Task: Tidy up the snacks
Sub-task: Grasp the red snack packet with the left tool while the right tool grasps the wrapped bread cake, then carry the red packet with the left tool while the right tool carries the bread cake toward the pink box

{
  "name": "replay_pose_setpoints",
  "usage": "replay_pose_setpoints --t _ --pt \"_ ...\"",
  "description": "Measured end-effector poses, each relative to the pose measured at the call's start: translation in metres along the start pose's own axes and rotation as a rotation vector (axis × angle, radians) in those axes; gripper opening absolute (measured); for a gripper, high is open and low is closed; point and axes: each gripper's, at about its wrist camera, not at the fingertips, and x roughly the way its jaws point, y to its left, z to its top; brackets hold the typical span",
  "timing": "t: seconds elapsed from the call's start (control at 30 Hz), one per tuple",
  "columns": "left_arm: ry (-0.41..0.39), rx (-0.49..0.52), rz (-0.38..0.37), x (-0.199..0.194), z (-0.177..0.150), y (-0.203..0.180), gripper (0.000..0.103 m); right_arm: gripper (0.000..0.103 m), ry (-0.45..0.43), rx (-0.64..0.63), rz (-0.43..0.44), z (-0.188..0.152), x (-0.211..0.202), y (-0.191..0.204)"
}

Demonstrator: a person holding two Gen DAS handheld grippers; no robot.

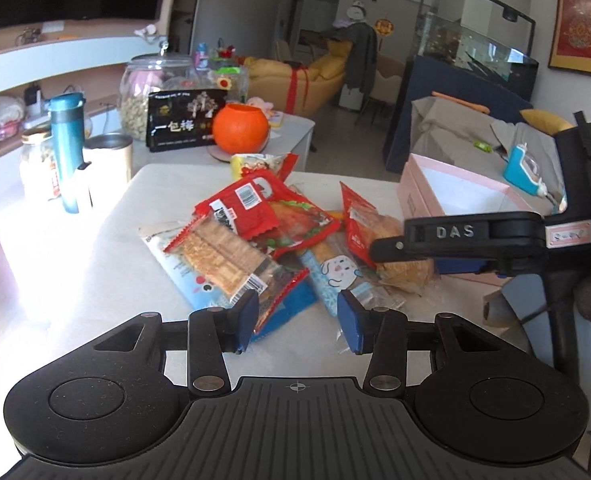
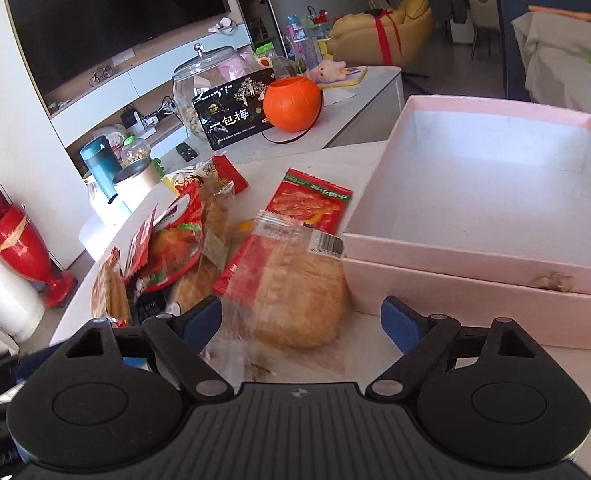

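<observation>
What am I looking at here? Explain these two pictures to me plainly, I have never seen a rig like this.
A person holds two hand-held tools, each ending in a two-finger gripper with a camera looking along its blue-padded fingers. One picture is from the left gripper, the other from the right gripper. Both stand open and hold nothing. On the white table lies a pile of plastic-wrapped snack packets, including a clear-wrapped bread bun just ahead of the right gripper. Beside the pile sits an empty pink cardboard box. The black arm labelled DAS in the left view is the right gripper seen side-on.
</observation>
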Motion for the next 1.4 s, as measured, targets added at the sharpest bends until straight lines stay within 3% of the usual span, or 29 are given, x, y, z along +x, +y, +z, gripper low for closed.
replay_pose_setpoints --t 0.13,0.33,0.47,0.57,0.67,0.8,0.87,1.07,1.17,1.3,1.4 --pt "0.027 -0.005 -0.043 0.003 0.002 0.0 0.048 0.072 0.065 0.022 0.0 0.005 0.021 0.009" --pt "0.051 -0.032 -0.06 0.035 0.022 -0.009 0.048 0.055 0.12 -0.154 0.02 -0.02 -0.021 0.012" --pt "0.034 0.077 -0.11 0.053 0.055 -0.038 0.048 0.055 0.113 -0.221 -0.062 -0.042 -0.055 -0.004" --pt "0.09 0.154 -0.082 0.089 0.077 -0.058 0.048 0.055 0.089 -0.259 -0.131 -0.055 -0.067 -0.017" --pt "0.142 0.218 -0.034 0.13 0.088 -0.077 0.048 0.056 0.064 -0.256 -0.115 -0.062 -0.075 -0.028" --pt "0.22 0.324 0.017 0.176 0.089 -0.092 0.049 0.07 0.05 -0.261 -0.101 -0.07 -0.067 -0.036" --pt "0.236 0.355 0.022 0.188 0.087 -0.093 0.053 0.072 -0.005 -0.288 -0.113 -0.077 -0.066 -0.036" --pt "0.213 0.49 -0.084 0.156 0.064 -0.091 0.044 0.074 -0.02 -0.259 -0.085 -0.078 -0.069 -0.041" --pt "0.19 0.522 -0.118 0.127 0.048 -0.088 0.04 0.074 -0.03 -0.225 -0.059 -0.077 -0.071 -0.046" --pt "0.225 0.515 -0.189 0.096 0.034 -0.078 0.037 0.074 -0.035 -0.206 -0.047 -0.075 -0.07 -0.05" --pt "0.217 0.528 -0.132 0.085 0.03 -0.073 0.041 0.074 -0.035 -0.214 -0.056 -0.075 -0.07 -0.048"
